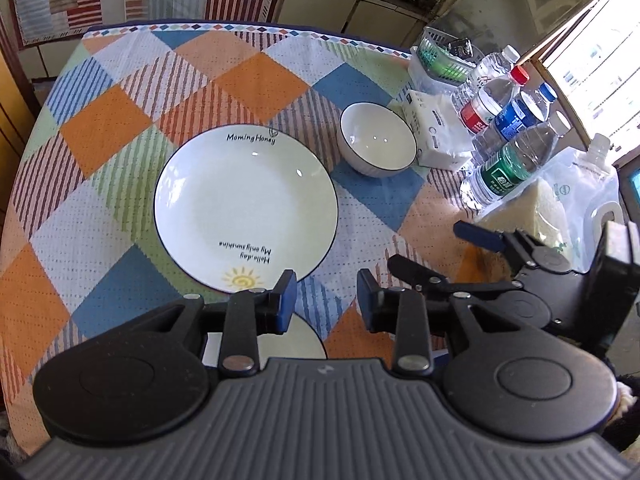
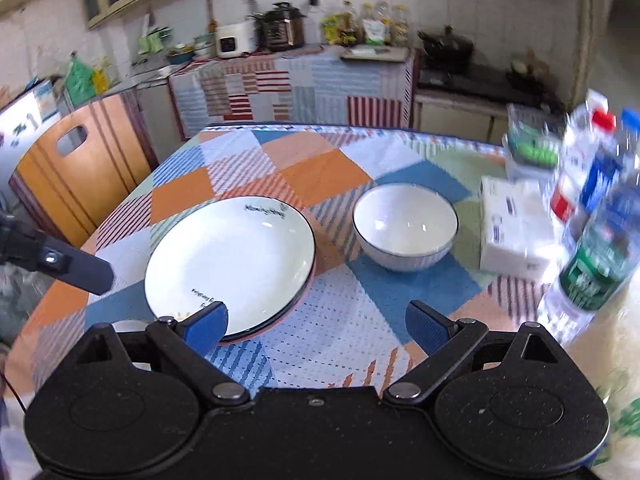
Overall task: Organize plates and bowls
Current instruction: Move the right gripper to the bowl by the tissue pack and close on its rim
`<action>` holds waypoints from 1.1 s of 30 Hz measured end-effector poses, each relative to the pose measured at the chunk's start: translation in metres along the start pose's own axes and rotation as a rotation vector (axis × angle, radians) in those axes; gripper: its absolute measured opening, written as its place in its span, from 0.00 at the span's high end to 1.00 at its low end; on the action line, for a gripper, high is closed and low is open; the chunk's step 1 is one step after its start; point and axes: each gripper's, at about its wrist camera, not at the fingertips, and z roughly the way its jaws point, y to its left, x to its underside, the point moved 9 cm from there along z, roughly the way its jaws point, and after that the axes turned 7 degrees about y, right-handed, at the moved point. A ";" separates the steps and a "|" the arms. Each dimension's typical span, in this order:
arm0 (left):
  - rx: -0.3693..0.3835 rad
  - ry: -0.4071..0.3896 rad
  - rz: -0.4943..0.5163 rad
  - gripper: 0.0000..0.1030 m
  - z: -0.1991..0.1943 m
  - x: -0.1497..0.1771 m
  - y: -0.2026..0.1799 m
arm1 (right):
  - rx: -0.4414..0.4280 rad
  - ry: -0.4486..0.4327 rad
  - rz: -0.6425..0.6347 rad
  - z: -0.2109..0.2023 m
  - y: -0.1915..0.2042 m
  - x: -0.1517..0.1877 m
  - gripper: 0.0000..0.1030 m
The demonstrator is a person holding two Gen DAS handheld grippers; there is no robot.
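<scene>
Left wrist, open tongs [image 1: 326, 300] over plate [image 1: 246, 208], bowl [image 1: 378, 146] perhaps empty

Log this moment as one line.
left tongs: open, empty | right tongs: open, empty | white dark-rimmed printed plate: on table | white dark-rimmed bowl: beside plate, apart

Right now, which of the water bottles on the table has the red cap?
The bottle with the red cap and a red label, second from the far end of the row. The bottles beside it have white or blue caps and blue, green or pale labels.
</scene>
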 end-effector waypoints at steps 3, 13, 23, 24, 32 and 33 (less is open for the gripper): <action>-0.015 -0.003 0.019 0.67 0.010 -0.012 -0.004 | -0.004 -0.015 0.034 0.014 -0.008 0.002 0.05; 0.013 -0.085 0.059 0.60 0.055 -0.059 -0.019 | 0.052 -0.034 0.041 0.066 -0.040 -0.011 0.05; 0.017 -0.198 0.042 0.54 0.110 -0.103 -0.022 | 0.079 -0.073 0.193 0.121 -0.080 -0.018 0.05; 0.015 -0.205 0.054 0.54 0.116 -0.107 -0.025 | 0.079 -0.067 0.202 0.125 -0.082 -0.018 0.05; -0.046 -0.217 0.034 0.55 0.165 -0.113 -0.028 | 0.116 -0.115 0.115 0.143 -0.086 -0.029 0.06; -0.066 -0.208 0.046 0.56 0.170 -0.113 -0.028 | 0.135 -0.121 0.110 0.144 -0.087 -0.030 0.06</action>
